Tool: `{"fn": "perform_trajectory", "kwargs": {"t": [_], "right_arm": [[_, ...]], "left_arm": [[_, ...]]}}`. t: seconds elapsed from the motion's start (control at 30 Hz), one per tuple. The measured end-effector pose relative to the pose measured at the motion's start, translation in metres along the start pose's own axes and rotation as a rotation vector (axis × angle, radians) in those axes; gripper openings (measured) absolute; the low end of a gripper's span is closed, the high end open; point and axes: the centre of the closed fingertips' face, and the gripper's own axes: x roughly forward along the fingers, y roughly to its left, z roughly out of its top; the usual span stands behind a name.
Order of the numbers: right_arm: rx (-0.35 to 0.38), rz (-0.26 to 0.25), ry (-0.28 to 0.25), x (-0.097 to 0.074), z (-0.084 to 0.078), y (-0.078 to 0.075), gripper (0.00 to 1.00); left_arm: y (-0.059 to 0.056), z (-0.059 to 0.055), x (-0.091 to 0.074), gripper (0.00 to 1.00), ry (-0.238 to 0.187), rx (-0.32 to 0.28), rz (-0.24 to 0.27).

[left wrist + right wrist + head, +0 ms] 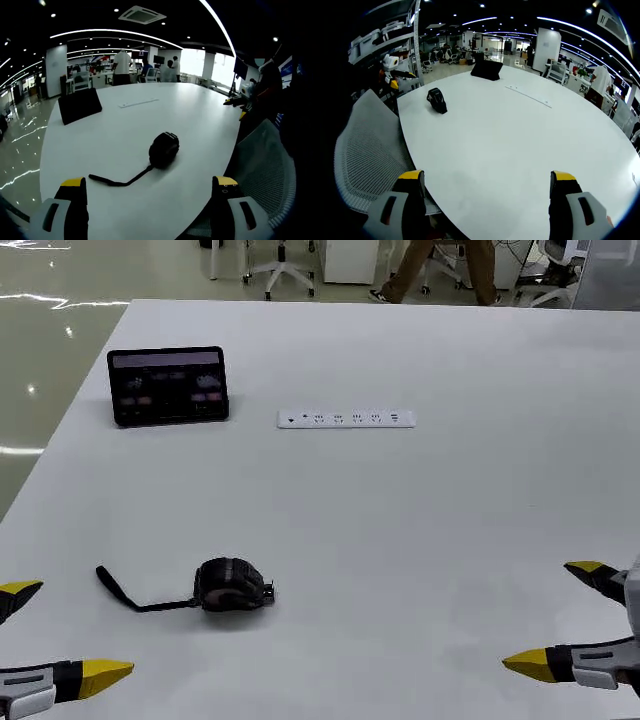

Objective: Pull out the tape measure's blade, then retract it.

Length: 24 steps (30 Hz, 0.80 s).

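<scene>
Nothing begun yet: the tape measure (232,585) lies untouched, blade in (strap (160,606) trailing), just ahead of the left gripper (70,630); both jaws gape empty, and the right gripper (545,615) waits well apart

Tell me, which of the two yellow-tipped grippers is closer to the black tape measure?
Left. The left gripper is close by the tape measure, at its left in the head view. The right gripper is far off at its right.
</scene>
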Motion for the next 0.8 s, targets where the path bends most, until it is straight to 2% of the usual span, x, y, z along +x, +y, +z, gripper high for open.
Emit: {"fn": "perform_trajectory", "kwargs": {"t": [0.03, 0.1, 0.13, 0.2, 0.23, 0.27, 0.3, 0.4, 0.5, 0.63, 0.73, 0.8], "right_arm": [[-0.011, 0.007, -0.003, 0.002, 0.003, 0.002, 1.00], [-0.022, 0.028, -0.018, 0.009, 0.012, 0.006, 1.00], [-0.042, 0.038, -0.034, 0.012, 0.017, 0.009, 1.00], [-0.068, 0.055, -0.024, 0.019, 0.022, 0.016, 1.00], [-0.076, 0.076, -0.013, 0.023, 0.023, 0.021, 1.00], [-0.077, 0.093, -0.014, 0.025, 0.026, 0.025, 1.00], [-0.084, 0.109, -0.020, 0.028, 0.029, 0.029, 1.00], [-0.128, 0.142, -0.053, 0.035, 0.040, 0.035, 1.00], [-0.139, 0.165, -0.047, 0.046, 0.047, 0.039, 1.00], [-0.162, 0.184, -0.050, 0.061, 0.056, 0.043, 1.00], [-0.162, 0.210, -0.053, 0.076, 0.061, 0.051, 1.00], [-0.168, 0.229, -0.043, 0.084, 0.060, 0.055, 1.00]], "left_arm": [[-0.001, 0.002, 0.002, 1.00, -0.001, 0.008, -0.011], [-0.012, 0.003, 0.009, 1.00, 0.016, -0.007, -0.078], [-0.013, 0.005, 0.012, 1.00, 0.018, -0.004, -0.089], [-0.015, 0.007, 0.020, 1.00, 0.028, 0.032, -0.099], [-0.018, 0.006, 0.023, 1.00, 0.051, 0.060, -0.119], [-0.014, 0.004, 0.026, 1.00, 0.080, 0.095, -0.103], [-0.013, 0.005, 0.029, 1.00, 0.089, 0.107, -0.102], [-0.020, 0.006, 0.040, 1.00, 0.139, 0.122, -0.158], [-0.018, 0.006, 0.049, 1.00, 0.193, 0.197, -0.169], [-0.024, 0.010, 0.064, 0.99, 0.223, 0.274, -0.224], [-0.028, 0.012, 0.078, 0.93, 0.258, 0.346, -0.260], [-0.029, 0.014, 0.086, 0.88, 0.265, 0.386, -0.272]]}}
